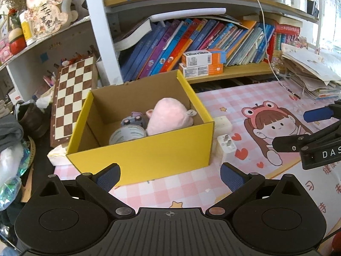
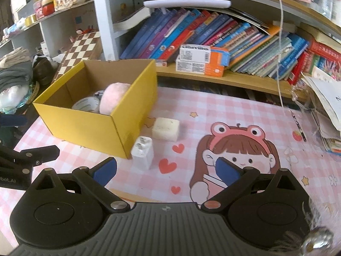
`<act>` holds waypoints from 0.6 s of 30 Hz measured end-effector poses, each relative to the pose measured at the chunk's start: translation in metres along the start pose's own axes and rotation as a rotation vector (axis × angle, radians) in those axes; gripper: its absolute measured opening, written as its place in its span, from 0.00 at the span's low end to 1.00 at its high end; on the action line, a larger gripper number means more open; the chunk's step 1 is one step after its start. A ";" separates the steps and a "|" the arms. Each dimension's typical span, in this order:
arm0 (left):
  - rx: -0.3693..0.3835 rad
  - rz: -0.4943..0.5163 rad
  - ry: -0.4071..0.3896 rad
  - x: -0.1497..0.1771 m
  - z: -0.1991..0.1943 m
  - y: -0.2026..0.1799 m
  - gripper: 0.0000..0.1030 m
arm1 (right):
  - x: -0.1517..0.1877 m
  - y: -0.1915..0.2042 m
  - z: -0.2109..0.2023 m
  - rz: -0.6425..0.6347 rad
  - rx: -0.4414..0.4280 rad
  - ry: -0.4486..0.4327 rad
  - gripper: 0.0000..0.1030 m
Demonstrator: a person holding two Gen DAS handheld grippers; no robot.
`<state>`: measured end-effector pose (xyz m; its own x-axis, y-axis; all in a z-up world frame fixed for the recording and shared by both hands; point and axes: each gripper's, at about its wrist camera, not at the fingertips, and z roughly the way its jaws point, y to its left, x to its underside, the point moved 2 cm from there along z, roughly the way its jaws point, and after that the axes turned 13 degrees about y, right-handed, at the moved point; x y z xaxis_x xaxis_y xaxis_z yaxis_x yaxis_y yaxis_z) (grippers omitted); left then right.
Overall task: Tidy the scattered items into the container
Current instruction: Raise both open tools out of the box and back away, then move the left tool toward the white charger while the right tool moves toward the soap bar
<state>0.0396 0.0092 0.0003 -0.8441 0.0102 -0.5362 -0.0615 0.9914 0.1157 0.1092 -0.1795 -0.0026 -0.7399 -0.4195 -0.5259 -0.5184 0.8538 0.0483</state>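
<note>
Through your left wrist camera, your left gripper (image 1: pixel 170 176) hangs with its blue-padded fingers spread wide and nothing between them, just short of the near wall of the open yellow cardboard box (image 1: pixel 147 155). The box stands on the pink checked desk mat with a cartoon girl in a frog hat (image 1: pixel 245 106). Its left side sits close to the brown-and-cream chessboard (image 1: pixel 71 98) leaning against the clutter, so room is tight there; the mat to its right lies open. Inside the box you see a pink plush toy (image 1: pixel 168 115), a roll of grey tape (image 1: pixel 127 135) and a small purple-grey toy (image 1: pixel 133 120) behind it. Just beside the box's right wall stand a white plug adapter (image 1: pixel 226 149) and, further back, a cream rectangular block (image 1: pixel 221 123). Your right gripper (image 1: pixel 317 128) enters from the right edge, above the mat.

Through your right wrist camera, your right gripper (image 2: pixel 166 171) is likewise spread wide and empty, low over the mat. The plug adapter (image 2: pixel 143 153) stands upright at the box's near right corner (image 2: pixel 119 136), prongs up, very close to or touching the cardboard. The cream block (image 2: pixel 166 129) lies flat behind it, apart from the box. Open mat stretches rightward to the stacked papers (image 2: pixel 326 111).
</note>
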 end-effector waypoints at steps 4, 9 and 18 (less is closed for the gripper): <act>0.009 0.022 -0.006 -0.004 0.001 -0.013 0.98 | 0.004 -0.011 -0.002 0.017 0.006 -0.002 0.97; 0.025 0.070 -0.010 -0.007 0.004 -0.031 0.98 | 0.008 -0.021 -0.001 0.032 0.006 -0.003 0.97; 0.062 0.136 -0.009 -0.009 0.008 -0.055 0.98 | 0.009 -0.034 0.003 0.054 -0.001 0.002 0.97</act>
<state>0.0548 -0.0440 -0.0085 -0.8376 0.1459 -0.5265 0.0861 0.9869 0.1365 0.1213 -0.2114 -0.0114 -0.7675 -0.3737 -0.5208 -0.4782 0.8749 0.0770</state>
